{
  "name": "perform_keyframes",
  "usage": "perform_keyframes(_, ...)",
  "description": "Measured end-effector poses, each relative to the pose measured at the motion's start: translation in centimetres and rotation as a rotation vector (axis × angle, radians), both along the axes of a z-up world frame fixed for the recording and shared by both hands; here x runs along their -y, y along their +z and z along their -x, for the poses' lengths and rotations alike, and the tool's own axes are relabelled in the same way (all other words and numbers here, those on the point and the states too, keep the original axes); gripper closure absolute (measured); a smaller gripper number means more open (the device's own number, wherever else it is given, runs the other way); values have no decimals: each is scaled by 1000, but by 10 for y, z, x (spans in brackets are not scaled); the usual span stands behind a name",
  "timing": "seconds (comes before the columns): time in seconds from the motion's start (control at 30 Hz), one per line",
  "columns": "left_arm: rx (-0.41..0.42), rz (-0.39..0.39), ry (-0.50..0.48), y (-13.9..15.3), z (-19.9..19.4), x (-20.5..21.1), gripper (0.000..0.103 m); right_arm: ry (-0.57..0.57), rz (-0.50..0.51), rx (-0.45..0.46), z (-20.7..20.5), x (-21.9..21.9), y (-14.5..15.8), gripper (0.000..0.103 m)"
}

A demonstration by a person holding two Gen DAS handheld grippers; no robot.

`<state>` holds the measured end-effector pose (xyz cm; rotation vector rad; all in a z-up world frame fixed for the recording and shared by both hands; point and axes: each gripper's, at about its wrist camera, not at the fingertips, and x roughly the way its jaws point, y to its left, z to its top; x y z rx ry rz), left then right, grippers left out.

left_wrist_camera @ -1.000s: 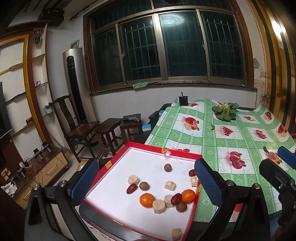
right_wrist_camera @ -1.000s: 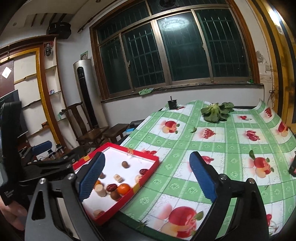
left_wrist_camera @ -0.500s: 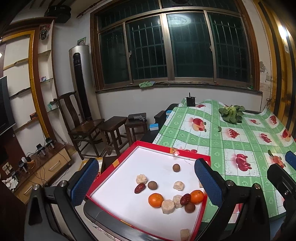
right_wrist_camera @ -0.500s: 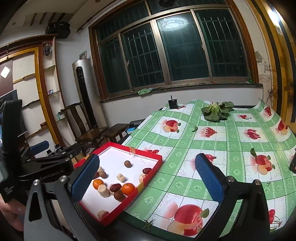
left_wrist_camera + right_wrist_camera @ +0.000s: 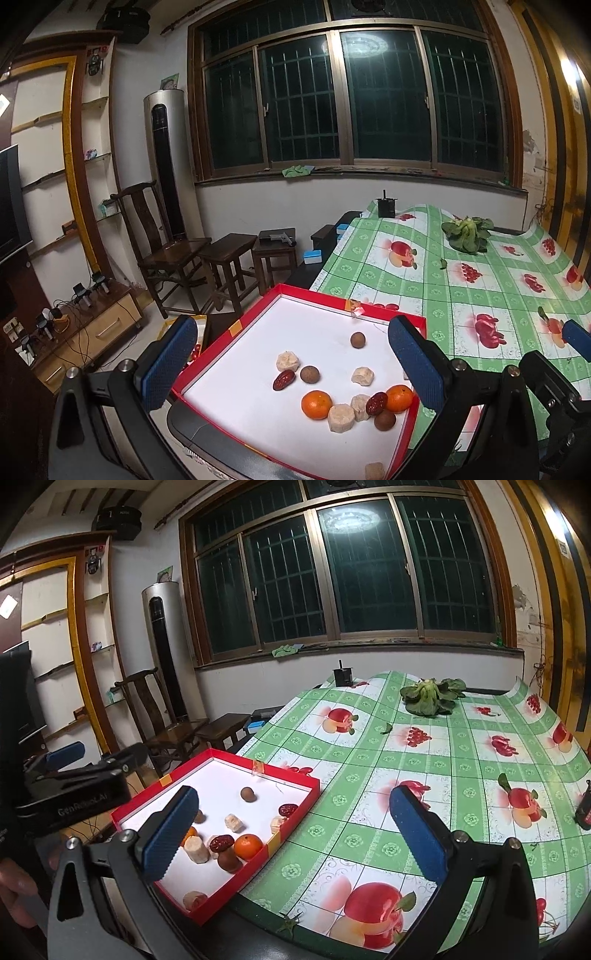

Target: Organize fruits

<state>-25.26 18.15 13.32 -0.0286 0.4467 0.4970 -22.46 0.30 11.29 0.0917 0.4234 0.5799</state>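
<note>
A glossy checked cloth [image 5: 424,760] covered the worktop; round oranges [image 5: 316,405] lay in a red-rimmed box [image 5: 314,291]. Both grippers' [image 5: 291,363] [image 5: 295,834] fingers were spread apart, empty.

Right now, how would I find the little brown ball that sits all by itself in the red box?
Look at the table with the green checked cloth and find the red box with the white floor at its near corner. Most fruit is bunched toward the near side around two oranges. The lone brown ball lies farther back, near the far wall, touching nothing.
</note>
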Motion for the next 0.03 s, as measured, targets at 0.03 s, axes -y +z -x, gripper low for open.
perform_keyframes(0.03,-3,6,-6,0,0,0,0,0,-2,-5,-1,0,0,0)
